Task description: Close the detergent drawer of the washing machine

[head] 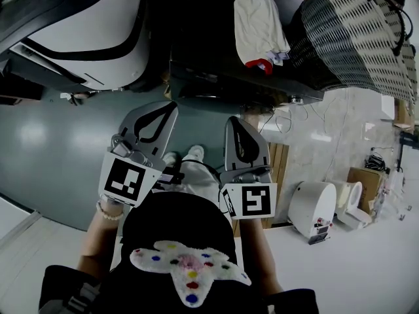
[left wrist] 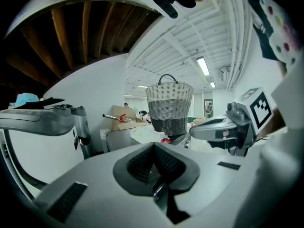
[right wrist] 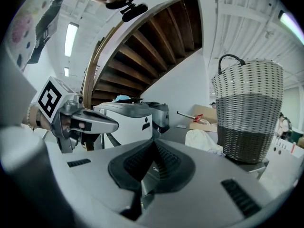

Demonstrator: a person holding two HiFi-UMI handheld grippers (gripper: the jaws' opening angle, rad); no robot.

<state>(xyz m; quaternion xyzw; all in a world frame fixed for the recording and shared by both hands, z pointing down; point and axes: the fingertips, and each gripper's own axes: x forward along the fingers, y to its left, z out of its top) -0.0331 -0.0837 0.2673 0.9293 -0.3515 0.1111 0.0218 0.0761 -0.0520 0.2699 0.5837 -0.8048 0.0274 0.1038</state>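
I hold both grippers side by side in front of me, apart from the machines. The left gripper (head: 156,113) (left wrist: 154,146) is shut with nothing between its pads. The right gripper (head: 239,128) (right wrist: 153,144) is also shut and holds nothing. A dark machine (head: 216,77) stands straight ahead with a white cloth (head: 259,26) and a wicker basket (head: 357,38) on top. A white machine (head: 91,34) (right wrist: 126,122) stands to the left. I cannot make out a detergent drawer in any view.
The basket (left wrist: 169,107) (right wrist: 247,113) and cloth (right wrist: 203,140) sit at the right of the dark top. A white round appliance (head: 313,208) and a cardboard box (head: 366,183) stand on the floor at the right. A wooden stair underside (right wrist: 152,46) rises overhead.
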